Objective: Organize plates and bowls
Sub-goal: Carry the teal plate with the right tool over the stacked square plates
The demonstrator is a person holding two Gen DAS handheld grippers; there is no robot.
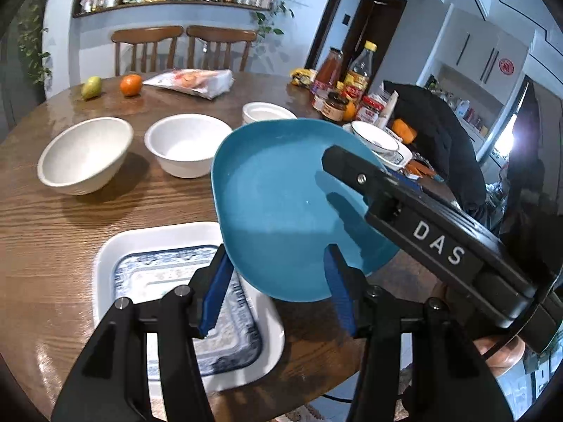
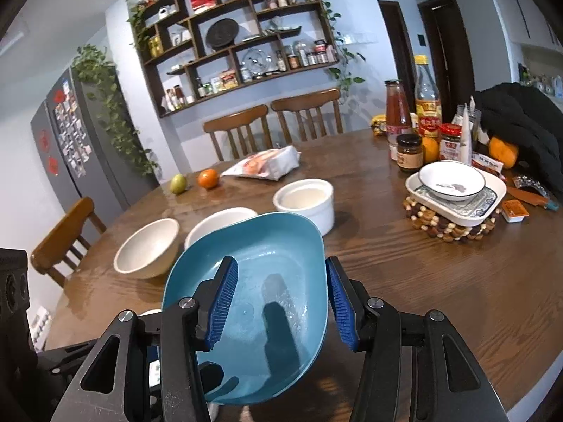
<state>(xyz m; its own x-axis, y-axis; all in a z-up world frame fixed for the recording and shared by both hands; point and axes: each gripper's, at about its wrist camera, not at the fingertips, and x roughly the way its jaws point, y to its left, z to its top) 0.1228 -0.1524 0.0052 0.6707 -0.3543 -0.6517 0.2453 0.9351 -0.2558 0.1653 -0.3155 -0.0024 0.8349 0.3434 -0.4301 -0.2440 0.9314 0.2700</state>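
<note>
Right tongs [image 2: 279, 304] pinch a tilted teal plastic plate [image 2: 260, 302] mid-air, left tongs [image 1: 278, 286] gape; white bowls [image 1: 84, 154] await stacking on the wooden counter [image 1: 52, 232].

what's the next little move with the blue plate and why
Probably level the plate and ease it down onto the tray. It hangs tilted in the air, its lower rim just above the tray's near right corner. The right gripper seems to pinch it, with one finger across its face, and the left gripper sits open around its lower rim.
</note>
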